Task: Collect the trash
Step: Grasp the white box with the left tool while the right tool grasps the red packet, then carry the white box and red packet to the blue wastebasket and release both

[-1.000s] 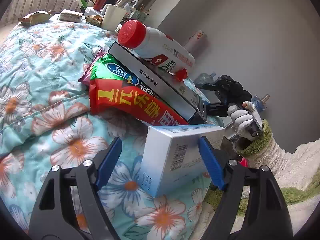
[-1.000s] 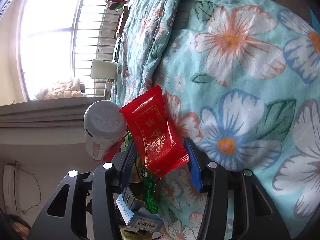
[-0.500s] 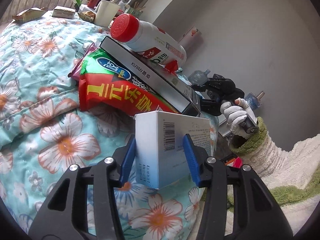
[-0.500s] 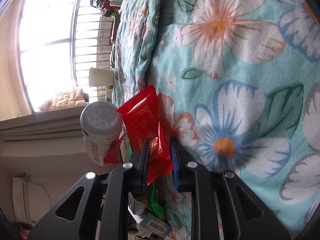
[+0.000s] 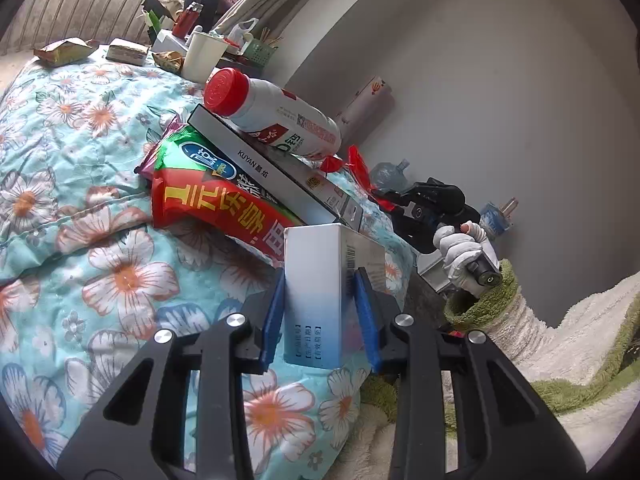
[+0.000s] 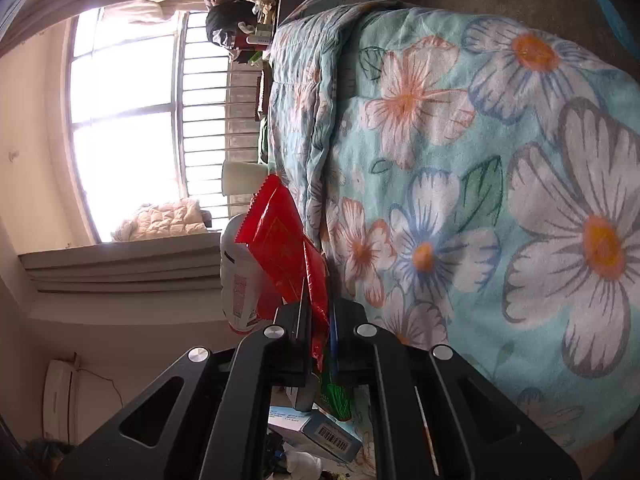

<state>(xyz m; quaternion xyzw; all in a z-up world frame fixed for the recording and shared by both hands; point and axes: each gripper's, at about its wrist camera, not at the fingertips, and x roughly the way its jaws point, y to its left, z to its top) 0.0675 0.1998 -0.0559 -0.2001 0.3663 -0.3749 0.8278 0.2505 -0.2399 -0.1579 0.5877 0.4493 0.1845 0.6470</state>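
My left gripper (image 5: 320,312) is shut on a white and blue carton box (image 5: 324,280), held upright at the near edge of the flowered quilt (image 5: 80,184). Behind it lie a red and green snack bag (image 5: 212,196), a long grey box (image 5: 272,168) and a white bottle with a red cap (image 5: 272,116), stacked. My right gripper (image 6: 318,320) is shut on a red foil wrapper (image 6: 284,248), held off the quilt (image 6: 480,200). The right gripper and its wrapper also show in the left wrist view (image 5: 400,200).
More wrappers (image 5: 64,50), a white cup (image 5: 204,56) and clutter sit at the quilt's far end by the window. A grey wall is at the right. A green and white fleece blanket (image 5: 560,340) lies below. A water jug (image 5: 390,174) stands by the wall.
My left gripper closed on the carton box and stood it upright. My right gripper closed on the red wrapper and lifted it off the quilt.
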